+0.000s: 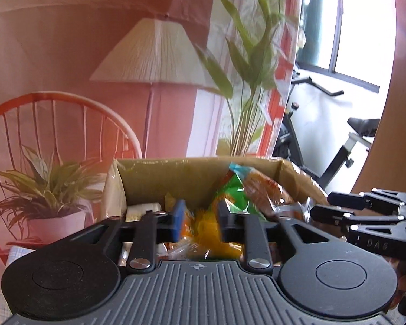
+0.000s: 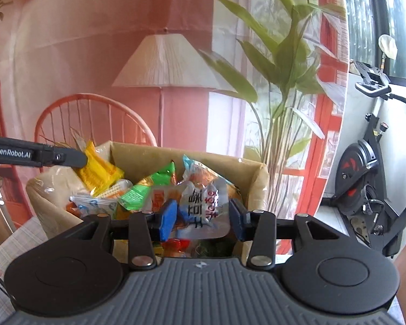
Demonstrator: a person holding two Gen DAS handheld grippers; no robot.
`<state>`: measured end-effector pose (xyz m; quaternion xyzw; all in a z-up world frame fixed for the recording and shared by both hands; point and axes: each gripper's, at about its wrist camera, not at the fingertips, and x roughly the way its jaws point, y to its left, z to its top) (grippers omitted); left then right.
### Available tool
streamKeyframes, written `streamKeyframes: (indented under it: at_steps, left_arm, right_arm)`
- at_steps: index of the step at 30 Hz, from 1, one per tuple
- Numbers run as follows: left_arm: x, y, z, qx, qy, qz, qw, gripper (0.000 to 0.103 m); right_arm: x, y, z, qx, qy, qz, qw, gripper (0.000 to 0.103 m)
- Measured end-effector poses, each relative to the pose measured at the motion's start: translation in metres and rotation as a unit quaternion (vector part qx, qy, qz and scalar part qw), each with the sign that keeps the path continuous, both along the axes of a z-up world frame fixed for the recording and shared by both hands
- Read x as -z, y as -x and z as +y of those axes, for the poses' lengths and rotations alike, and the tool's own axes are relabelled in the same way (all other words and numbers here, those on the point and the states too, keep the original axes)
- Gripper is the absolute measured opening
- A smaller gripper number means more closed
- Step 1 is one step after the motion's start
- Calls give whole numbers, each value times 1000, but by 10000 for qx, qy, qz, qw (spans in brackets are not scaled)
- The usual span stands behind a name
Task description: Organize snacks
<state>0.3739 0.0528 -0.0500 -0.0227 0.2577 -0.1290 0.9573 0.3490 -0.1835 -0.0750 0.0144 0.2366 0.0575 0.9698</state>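
Two hand-held grippers work over one cardboard box (image 2: 176,153) of snacks, each shown from its own wrist.

Left wrist view: your left gripper (image 1: 201,222) points down into the box with its jaws parted. A yellow packet (image 1: 203,230) appears blurred in the gap between them. No pad is seen pressing on it, so read this gripper as released. Farther in, a green packet (image 1: 230,193) lies just beside a brown packet (image 1: 262,189) with a teal top edge, and the two overlap toward the box's right wall.

Right wrist view: your right gripper (image 2: 201,222) is clenched on a silvery packet (image 2: 203,205) with black and red print. One blue pad (image 2: 166,222) meets its left edge and the other meets its right edge. The packet is held upright in front of the box's near rim, above the heaped snacks. One finger of your left gripper reaches in from the left edge, its tip at the yellow packet, which stands tilted over the box's left side. The green packet lies mid-box among other wrappers.

Behind the box hangs a printed backdrop (image 2: 67,54) showing a lamp, a chair and plants. An exercise bike (image 2: 365,176) stands well apart at the right.
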Motion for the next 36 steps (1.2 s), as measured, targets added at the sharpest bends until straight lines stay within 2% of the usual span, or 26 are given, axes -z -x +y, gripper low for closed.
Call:
streamKeyframes:
  at_steps: [2, 3, 8, 11, 16, 25, 31, 36]
  left_arm:
    - [-1, 5, 0, -24, -56, -52, 10000, 71]
    - [-4, 7, 1, -32, -90, -86, 9999, 74]
    - [-19, 21, 0, -142, -246, -110, 9995, 82]
    - [-32, 38, -2, -146, -271, -177, 9994, 91]
    - [-52, 75, -9, -229, -447, -348, 9981, 93]
    - [-90, 146, -16, -739, -630, -654, 9931, 95]
    - [-112, 187, -20, -859, -483, -753, 9923, 95]
    - [-118, 212, -23, -931, -390, -815, 9916, 95]
  right_arm:
    - [-1, 0, -4, 39, -121, 86, 9999, 53]
    - [-3, 1, -5, 60, -143, 63, 9999, 57]
    - [-16, 14, -8, 109, -221, 8, 9997, 69]
    - [-30, 27, -9, 146, -360, -73, 9992, 81]
    - [-56, 56, -9, 128, -521, -250, 9982, 103]
    - [-107, 120, 4, 227, -599, -510, 9966, 103]
    - [-129, 162, 10, 317, -605, -676, 9954, 103]
    - [-140, 191, 17, 340, -532, -792, 9949, 103]
